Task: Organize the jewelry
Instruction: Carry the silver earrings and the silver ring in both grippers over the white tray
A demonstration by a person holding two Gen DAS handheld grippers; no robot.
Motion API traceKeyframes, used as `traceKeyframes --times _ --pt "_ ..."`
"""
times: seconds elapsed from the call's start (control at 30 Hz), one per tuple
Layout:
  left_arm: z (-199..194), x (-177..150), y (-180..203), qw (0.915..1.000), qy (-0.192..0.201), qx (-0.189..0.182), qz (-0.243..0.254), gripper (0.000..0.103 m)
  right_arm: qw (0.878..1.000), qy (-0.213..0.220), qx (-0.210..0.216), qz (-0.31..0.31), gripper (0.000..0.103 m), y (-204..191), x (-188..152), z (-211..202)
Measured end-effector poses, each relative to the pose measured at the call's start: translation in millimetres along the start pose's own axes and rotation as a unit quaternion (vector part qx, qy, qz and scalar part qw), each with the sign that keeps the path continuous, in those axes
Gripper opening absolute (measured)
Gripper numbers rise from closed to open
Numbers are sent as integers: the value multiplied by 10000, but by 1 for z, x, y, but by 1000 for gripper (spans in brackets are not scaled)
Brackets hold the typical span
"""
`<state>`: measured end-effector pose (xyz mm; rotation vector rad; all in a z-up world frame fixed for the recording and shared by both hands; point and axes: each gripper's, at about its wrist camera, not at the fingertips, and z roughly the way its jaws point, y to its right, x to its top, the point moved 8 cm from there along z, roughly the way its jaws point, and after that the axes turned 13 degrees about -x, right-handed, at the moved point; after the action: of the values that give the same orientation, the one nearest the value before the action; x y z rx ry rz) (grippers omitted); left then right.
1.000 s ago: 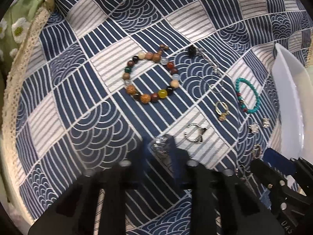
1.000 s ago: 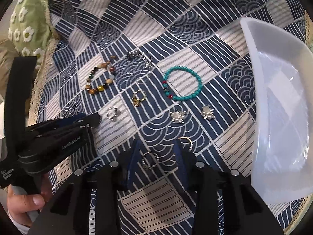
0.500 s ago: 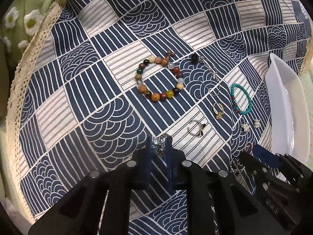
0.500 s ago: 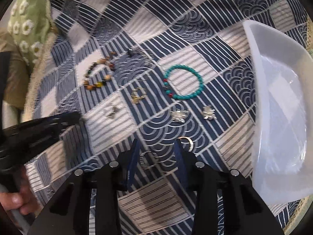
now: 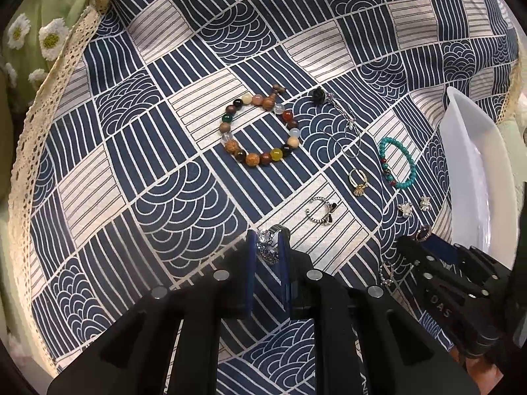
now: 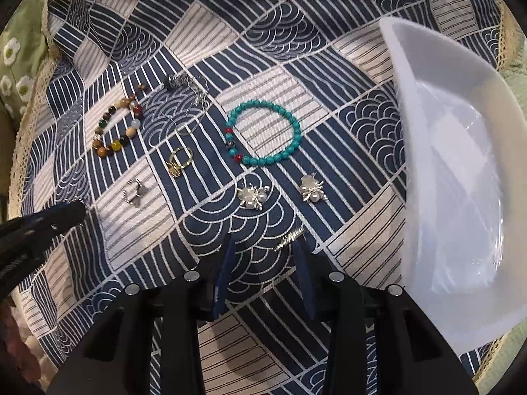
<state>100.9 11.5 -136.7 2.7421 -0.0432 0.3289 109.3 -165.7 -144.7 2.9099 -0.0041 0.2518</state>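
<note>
Left wrist view: left gripper (image 5: 267,247) clamped on a sparkly silver ring (image 5: 270,242), above the navy-and-cream patterned cloth (image 5: 171,177). Farther off, a multicoloured bead bracelet (image 5: 260,125); far right, a white plastic tray (image 5: 474,177).

Right wrist view: right gripper (image 6: 263,247) with jaws apart — a small silver jewelled ring (image 6: 290,238) touching the right fingertip. Beyond, a turquoise bead bracelet (image 6: 263,133) and two pearl-and-silver brooches (image 6: 253,196) — tray at right.

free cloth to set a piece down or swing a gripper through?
Widest bare cloth: left of the bead bracelet, out to the lace hem. Also clear beyond the turquoise bracelet, toward the far edge. The white tray looks empty. Crowded: the strip from the bead bracelet across rings and earrings to the tray.
</note>
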Motion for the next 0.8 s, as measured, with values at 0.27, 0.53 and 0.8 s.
traceKeyframes --times 0.27,0.53,0.8 --pt "1 -2 4 10000 -17 22 59 13 9995 95 166 257 22 7 4 0" --pt "-1 -1 5 10000 12 16 88 13 9988 151 318 346 22 11 -1 -13" --pt "-38 0 38 9981 277 -205 517 13 9936 932 600 211 22 29 4 -99"
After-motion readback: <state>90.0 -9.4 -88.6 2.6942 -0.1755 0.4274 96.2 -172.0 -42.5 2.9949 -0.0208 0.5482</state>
